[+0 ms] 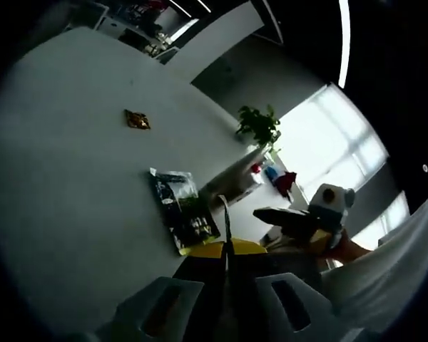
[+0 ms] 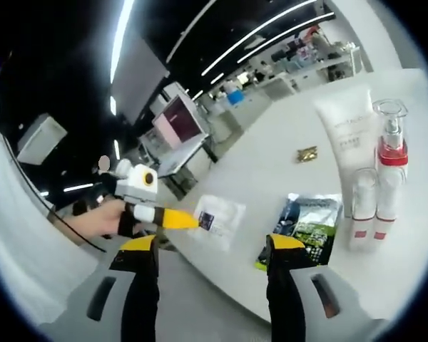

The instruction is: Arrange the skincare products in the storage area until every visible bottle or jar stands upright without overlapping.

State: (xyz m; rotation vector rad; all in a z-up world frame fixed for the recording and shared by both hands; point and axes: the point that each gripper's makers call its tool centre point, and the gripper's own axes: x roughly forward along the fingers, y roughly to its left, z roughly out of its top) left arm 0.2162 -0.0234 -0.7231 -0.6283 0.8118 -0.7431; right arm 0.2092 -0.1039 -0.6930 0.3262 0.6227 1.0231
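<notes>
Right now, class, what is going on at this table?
A person works with two hand-held claws. The left claw is shut on a white sachet. The right claw hangs open, holding nothing. A white tube, a red-banded pump bottle, a small white bottle and a dark packet sit untouched on the table.

No lettering can be read with certainty. The tall white squeeze tube [image 2: 347, 132] carries a faint grey line of print, too blurred to make out, and the dark green-and-black sachet [image 2: 308, 223] bears equally unreadable markings.
</notes>
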